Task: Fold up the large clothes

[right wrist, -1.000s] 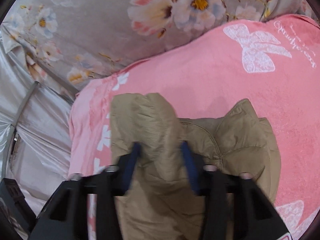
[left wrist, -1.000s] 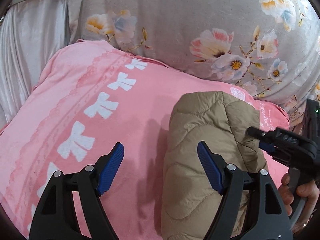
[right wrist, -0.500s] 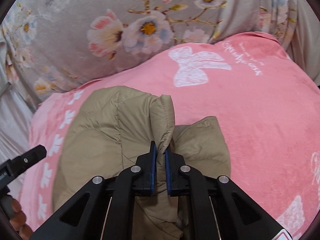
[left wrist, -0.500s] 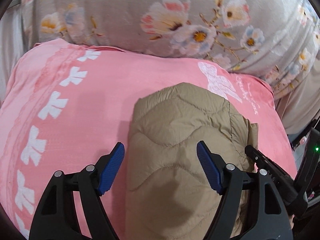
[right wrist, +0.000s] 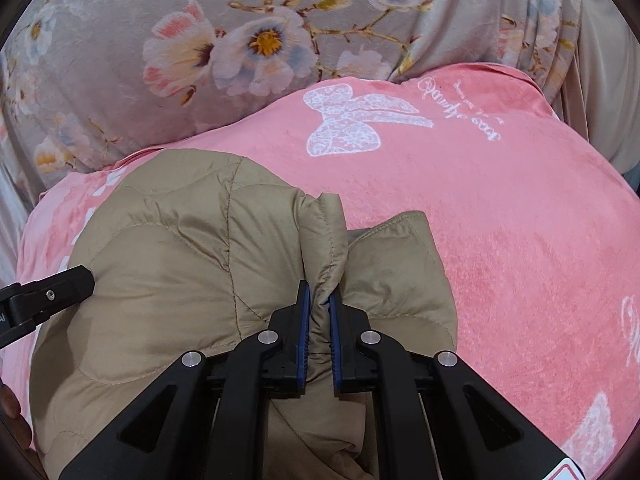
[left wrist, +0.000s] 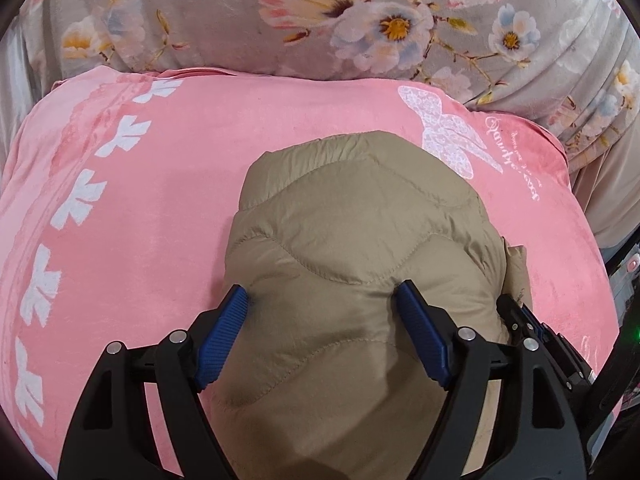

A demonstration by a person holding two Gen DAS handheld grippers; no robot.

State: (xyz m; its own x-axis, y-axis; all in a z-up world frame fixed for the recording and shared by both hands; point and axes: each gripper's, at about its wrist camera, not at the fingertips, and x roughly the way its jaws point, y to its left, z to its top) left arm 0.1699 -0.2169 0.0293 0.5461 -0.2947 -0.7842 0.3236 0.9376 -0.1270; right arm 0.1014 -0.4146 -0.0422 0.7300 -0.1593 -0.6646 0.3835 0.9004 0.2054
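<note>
- The left gripper (left wrist: 322, 312) has moved in over the quilted jacket (left wrist: 360, 248); its blue ribbed fingers (left wrist: 420, 336) now press into the padding, spread wide with the bulging fabric between them, where a second ago they hung clear of it.
- The right gripper (right wrist: 318, 308) stays clamped on a stitched fold of the jacket (right wrist: 192, 256), at its right edge.
- The jacket is tan, puffy, wave-stitched, bundled into a rounded mound.
- It lies on the plush pink blanket (left wrist: 180, 200), printed with white bows.
- Beyond the jacket sits grey floral bedding (left wrist: 320, 12), soft and creased.
</note>
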